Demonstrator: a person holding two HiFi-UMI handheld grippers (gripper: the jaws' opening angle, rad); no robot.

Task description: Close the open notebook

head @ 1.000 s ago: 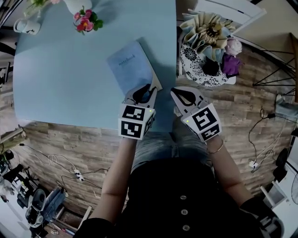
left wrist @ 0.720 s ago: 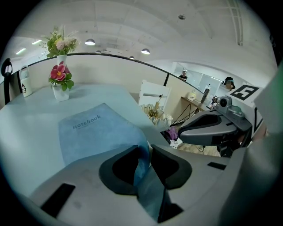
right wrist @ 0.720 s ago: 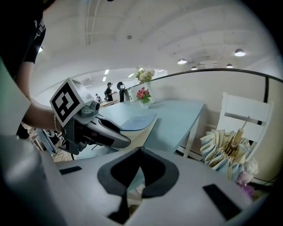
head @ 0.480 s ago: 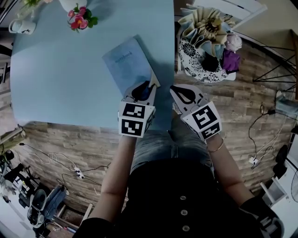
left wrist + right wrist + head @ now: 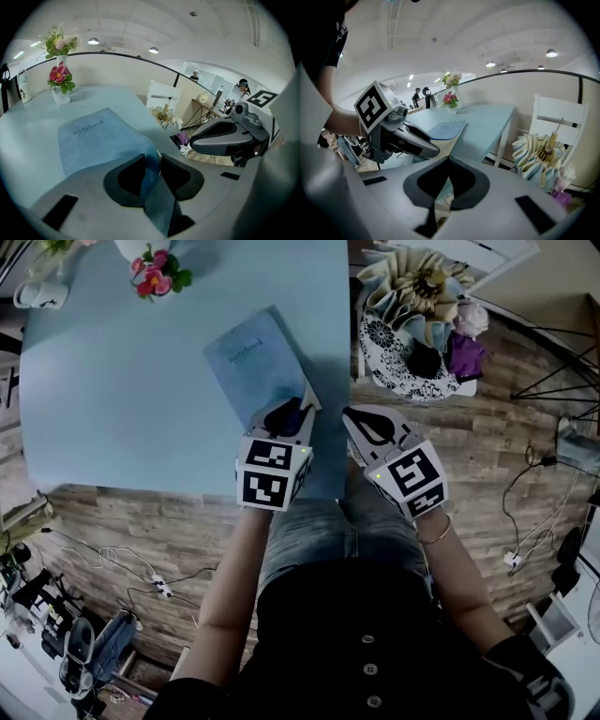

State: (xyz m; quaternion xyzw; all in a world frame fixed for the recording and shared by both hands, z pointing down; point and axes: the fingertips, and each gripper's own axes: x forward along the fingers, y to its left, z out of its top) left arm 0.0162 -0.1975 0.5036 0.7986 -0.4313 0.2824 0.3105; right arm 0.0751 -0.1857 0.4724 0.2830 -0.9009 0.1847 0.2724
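Notebook (image 5: pixel 253 357), closed, flat on surface (image 5: pixel 112 399); near corner between left tongs (image 5: pixel 286 414), just easing apart; right tongs (image 5: pixel 362 420) alongside, pinched together, empty.

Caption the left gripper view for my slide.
Left tongs, jaws just opened wider, straddle the corner of the closed notebook on the table.

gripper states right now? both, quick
Left gripper: open; jaws have just been opening, notebook corner between them.
Right gripper: shut, empty.
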